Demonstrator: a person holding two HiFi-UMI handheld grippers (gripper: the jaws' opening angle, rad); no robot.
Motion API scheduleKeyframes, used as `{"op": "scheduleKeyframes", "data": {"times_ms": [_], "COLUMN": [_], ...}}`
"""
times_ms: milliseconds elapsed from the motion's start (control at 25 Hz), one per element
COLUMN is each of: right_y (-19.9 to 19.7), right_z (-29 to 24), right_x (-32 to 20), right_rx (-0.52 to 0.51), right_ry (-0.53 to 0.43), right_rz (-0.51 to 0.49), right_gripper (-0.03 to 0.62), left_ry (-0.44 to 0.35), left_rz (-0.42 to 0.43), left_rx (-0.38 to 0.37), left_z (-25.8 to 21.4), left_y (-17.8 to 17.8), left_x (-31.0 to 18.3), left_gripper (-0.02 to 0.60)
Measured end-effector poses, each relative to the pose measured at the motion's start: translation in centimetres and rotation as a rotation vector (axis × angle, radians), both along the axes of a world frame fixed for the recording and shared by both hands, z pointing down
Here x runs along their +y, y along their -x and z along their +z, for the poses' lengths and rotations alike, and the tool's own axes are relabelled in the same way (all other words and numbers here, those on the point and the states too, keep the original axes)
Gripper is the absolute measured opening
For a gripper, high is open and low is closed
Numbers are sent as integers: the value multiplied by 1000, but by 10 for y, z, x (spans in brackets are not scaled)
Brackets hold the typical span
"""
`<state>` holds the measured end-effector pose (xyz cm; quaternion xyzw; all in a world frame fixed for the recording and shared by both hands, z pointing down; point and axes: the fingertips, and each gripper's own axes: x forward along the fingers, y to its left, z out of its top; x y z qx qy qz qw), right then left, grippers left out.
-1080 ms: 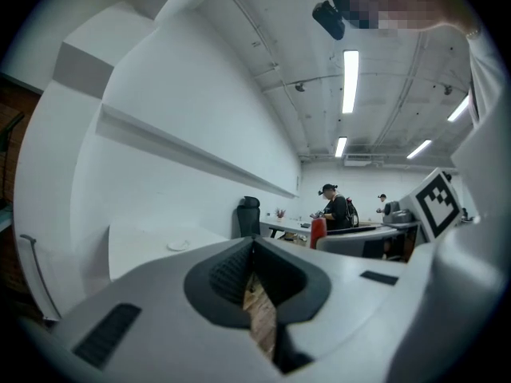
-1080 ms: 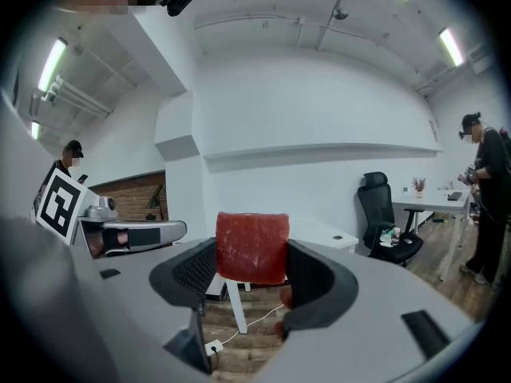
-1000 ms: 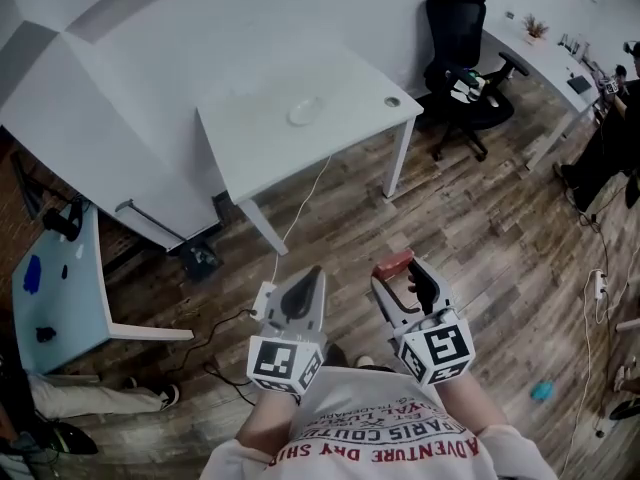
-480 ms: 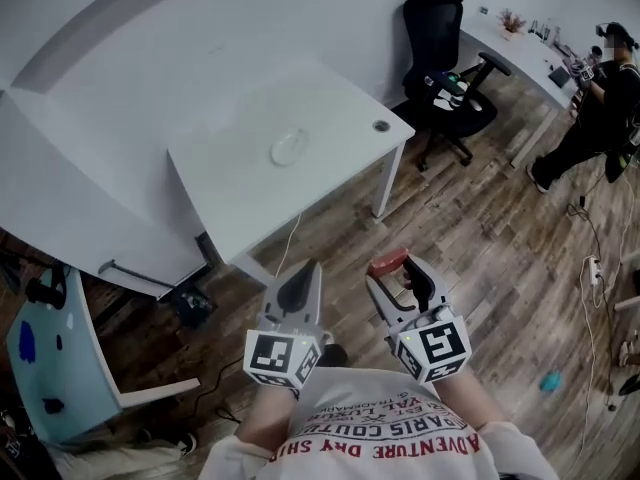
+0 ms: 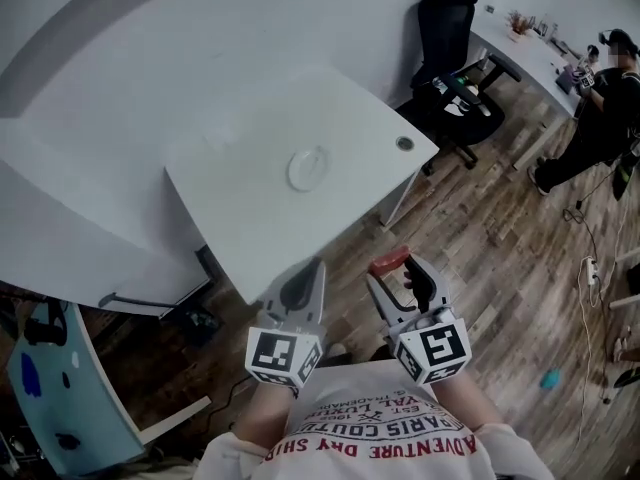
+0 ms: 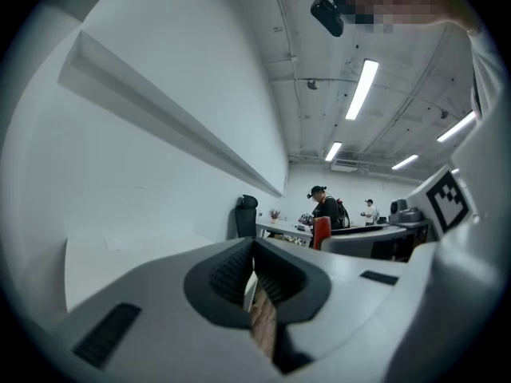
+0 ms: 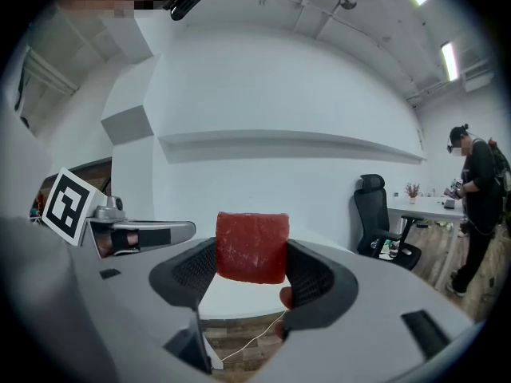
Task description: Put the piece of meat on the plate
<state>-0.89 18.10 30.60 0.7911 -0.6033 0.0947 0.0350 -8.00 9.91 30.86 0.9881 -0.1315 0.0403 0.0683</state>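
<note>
A red block of meat [image 7: 252, 246] sits clamped between the jaws of my right gripper [image 7: 254, 271]; in the head view the meat [image 5: 390, 262] shows at that gripper's tip [image 5: 397, 276], held over the wooden floor. My left gripper [image 5: 303, 286] is beside it to the left, jaws shut with nothing between them [image 6: 254, 274]. A small white plate [image 5: 308, 168] lies on the white table [image 5: 230, 198] ahead of both grippers, some way off.
A black office chair [image 5: 452, 38] stands past the table's right corner. A person [image 5: 598, 108] stands at a long desk at far right. A light-blue table [image 5: 60, 408] is at lower left. A white cable [image 5: 390, 213] trails across the wooden floor.
The view has moved toward the table: the table and plate now lie nearer and more central. Both grippers keep their pose, the meat still held in the right one.
</note>
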Motion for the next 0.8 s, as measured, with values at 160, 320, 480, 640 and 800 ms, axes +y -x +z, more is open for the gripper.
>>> {"op": "scheduleKeyframes", "data": {"times_ms": [160, 320, 480, 640, 800], "right_y": [-9, -23, -50, -84, -119], "right_z": [4, 9, 13, 15, 17], "right_x": [-31, -62, -94, -136, -182], "right_rx": [5, 2, 5, -12, -14], "right_ry": [7, 6, 5, -10, 3], "right_rz": [-20, -50, -100, -174, -278], "right_gripper": [276, 276, 276, 276, 276], "left_ry": [19, 20, 18, 29, 45], "left_rz": [-23, -59, -106, -171, -253], "left_rx": [-4, -7, -15, -21, -29], "left_z": [8, 14, 20, 25, 26], "left_y": [-6, -16, -36, -64, -95], "left_x": [-31, -60, -88, -120, -154], "left_gripper": [8, 8, 8, 8, 8]}}
